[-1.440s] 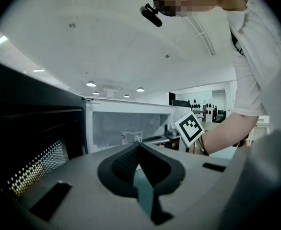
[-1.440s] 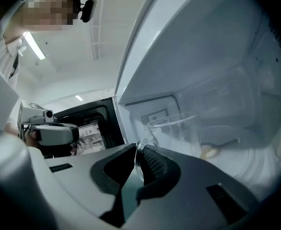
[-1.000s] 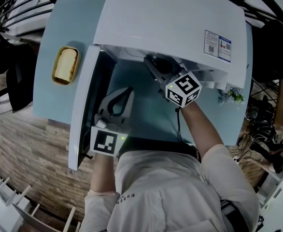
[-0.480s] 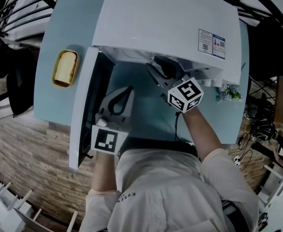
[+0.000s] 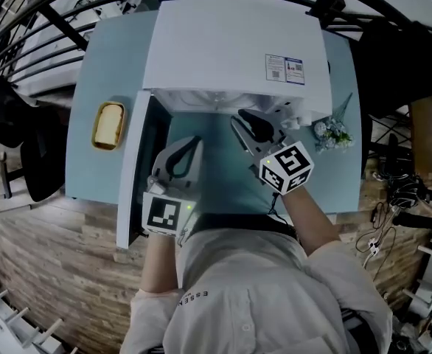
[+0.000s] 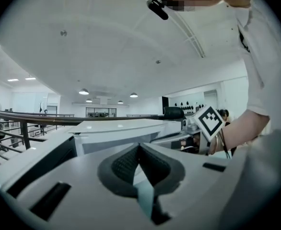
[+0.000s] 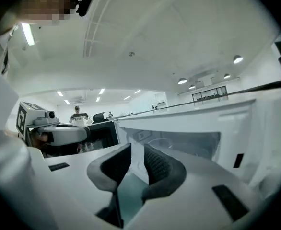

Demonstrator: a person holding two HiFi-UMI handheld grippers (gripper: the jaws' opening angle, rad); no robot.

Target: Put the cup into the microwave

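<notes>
The white microwave (image 5: 231, 43) stands with its door (image 5: 131, 168) swung open to the left. In the right gripper view a clear cup (image 7: 158, 143) stands inside the cavity, free of any gripper. My right gripper (image 5: 248, 119) hovers just outside the opening, pointing into it. Its jaws (image 7: 137, 147) are closing with a gap and nothing between them. My left gripper (image 5: 193, 143) is in front of the open door, shut and empty, its pads touching (image 6: 139, 148). The cup is hidden in the head view.
A yellow tray with a bread loaf (image 5: 108, 125) lies on the pale blue table (image 5: 223, 183) left of the door. A small bunch of flowers (image 5: 332, 133) stands at the microwave's right front corner. Black railings surround the table.
My right gripper has drawn back out of the microwave opening toward the person. The left gripper has risen a little. The head camera now sees the whole microwave from farther off.
</notes>
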